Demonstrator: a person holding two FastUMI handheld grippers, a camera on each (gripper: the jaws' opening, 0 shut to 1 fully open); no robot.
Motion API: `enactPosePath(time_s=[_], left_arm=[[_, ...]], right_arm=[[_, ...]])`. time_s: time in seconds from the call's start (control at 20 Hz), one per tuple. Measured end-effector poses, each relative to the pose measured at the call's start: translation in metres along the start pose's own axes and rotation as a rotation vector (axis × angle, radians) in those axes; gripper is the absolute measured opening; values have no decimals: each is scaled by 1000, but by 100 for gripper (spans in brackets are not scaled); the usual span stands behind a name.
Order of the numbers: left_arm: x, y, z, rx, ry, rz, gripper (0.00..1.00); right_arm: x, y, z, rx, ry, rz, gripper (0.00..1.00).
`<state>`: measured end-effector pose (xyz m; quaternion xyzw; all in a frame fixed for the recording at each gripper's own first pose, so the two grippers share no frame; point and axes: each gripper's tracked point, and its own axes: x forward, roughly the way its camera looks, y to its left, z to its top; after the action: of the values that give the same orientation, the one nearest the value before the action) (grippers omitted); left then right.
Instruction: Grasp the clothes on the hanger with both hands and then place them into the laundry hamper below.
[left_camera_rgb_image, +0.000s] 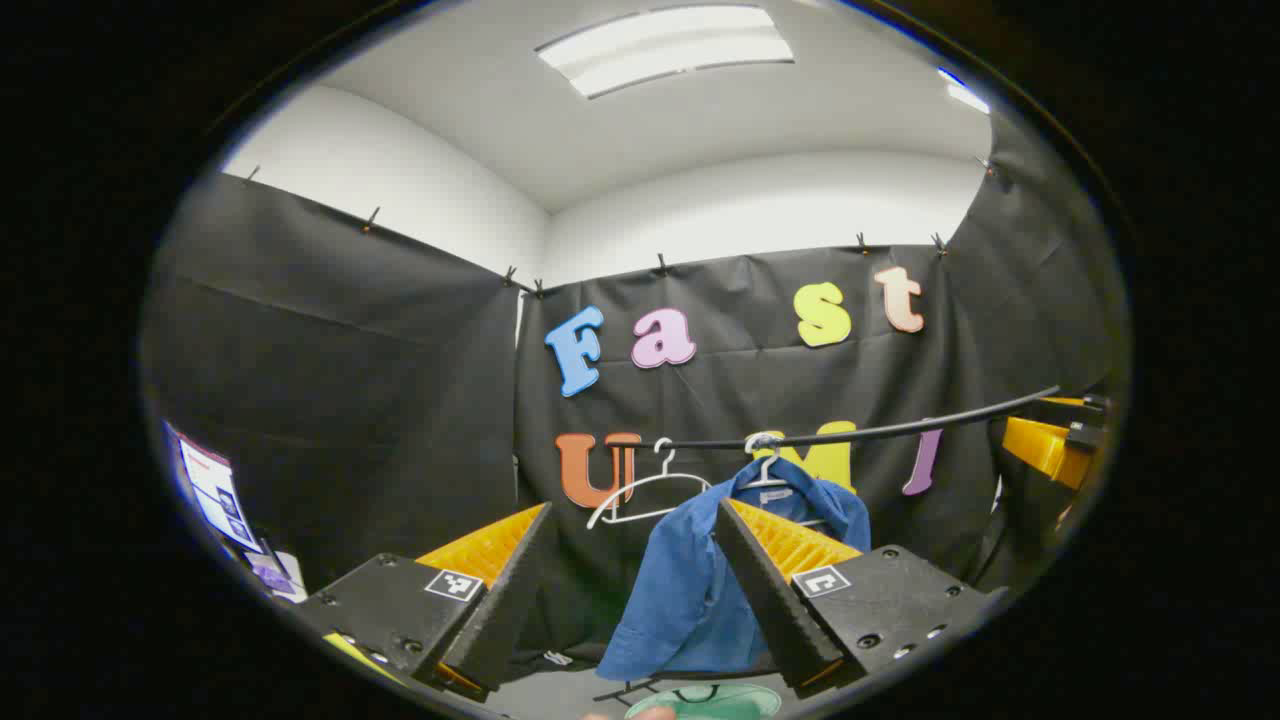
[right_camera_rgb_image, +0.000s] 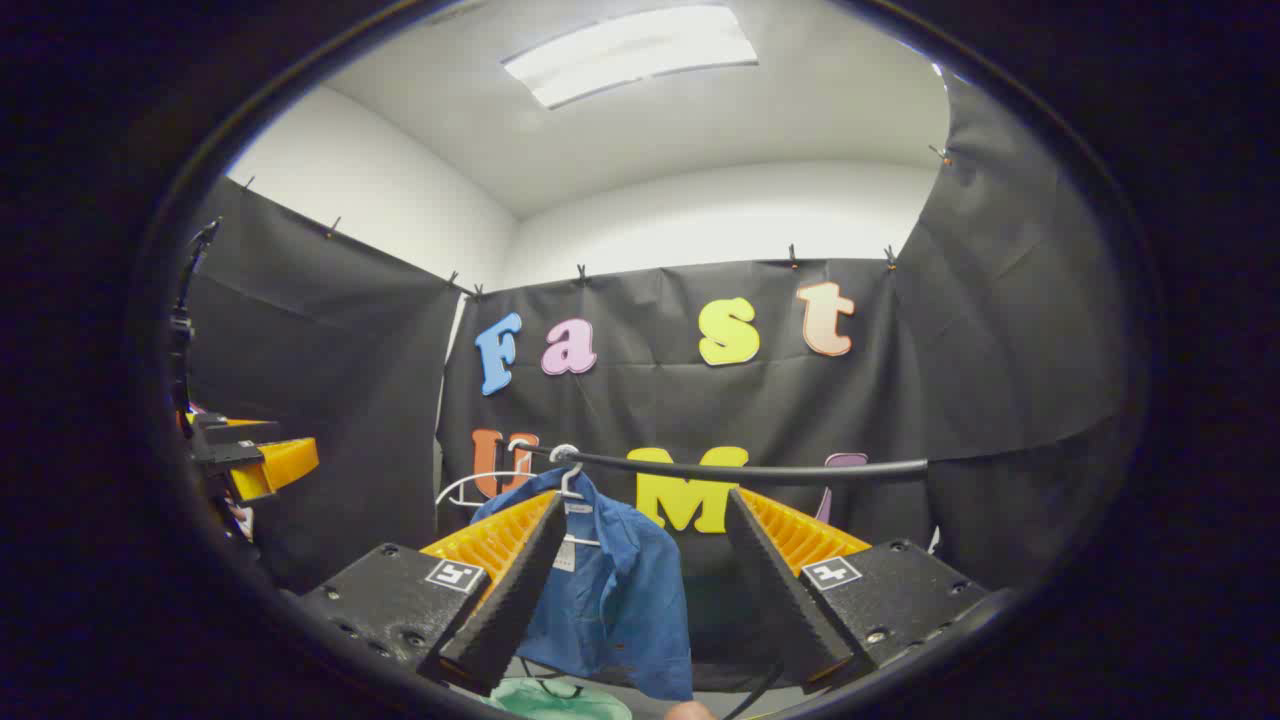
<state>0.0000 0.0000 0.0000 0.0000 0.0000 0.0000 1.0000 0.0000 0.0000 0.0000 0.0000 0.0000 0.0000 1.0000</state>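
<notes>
A blue shirt (left_camera_rgb_image: 690, 585) (right_camera_rgb_image: 620, 590) hangs on a white hanger (left_camera_rgb_image: 766, 470) (right_camera_rgb_image: 570, 478) from a black rail (left_camera_rgb_image: 870, 432) (right_camera_rgb_image: 760, 470). The rim of a pale green hamper (left_camera_rgb_image: 705, 702) (right_camera_rgb_image: 560, 702) shows on the floor beneath it. My left gripper (left_camera_rgb_image: 632, 510) is open, short of the shirt, whose left half shows between the fingers. My right gripper (right_camera_rgb_image: 645, 500) is open too, with the shirt's right half behind its left finger (right_camera_rgb_image: 510, 590). Each gripper appears at the edge of the other's view: the right gripper (left_camera_rgb_image: 1050, 445), the left gripper (right_camera_rgb_image: 260, 460).
An empty white hanger (left_camera_rgb_image: 645, 492) (right_camera_rgb_image: 470, 485) hangs on the rail to the left of the shirt. Black cloth walls close the booth on three sides. Printed sheets (left_camera_rgb_image: 215, 495) are pinned low on the left wall.
</notes>
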Motion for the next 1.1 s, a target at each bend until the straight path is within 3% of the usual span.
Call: enactPosePath(time_s=[0.25,0.6,1.1], left_arm=[[25,-3,-23,-29,63,-85,100],[49,0,-38,-32,73,-141,100],[95,-7,-106,-91,120,-218,100]], right_arm=[[23,9,-16,-4,50,-54,100],[45,24,-41,5,117,-94,100],[87,56,-105,-21,197,-169,100]])
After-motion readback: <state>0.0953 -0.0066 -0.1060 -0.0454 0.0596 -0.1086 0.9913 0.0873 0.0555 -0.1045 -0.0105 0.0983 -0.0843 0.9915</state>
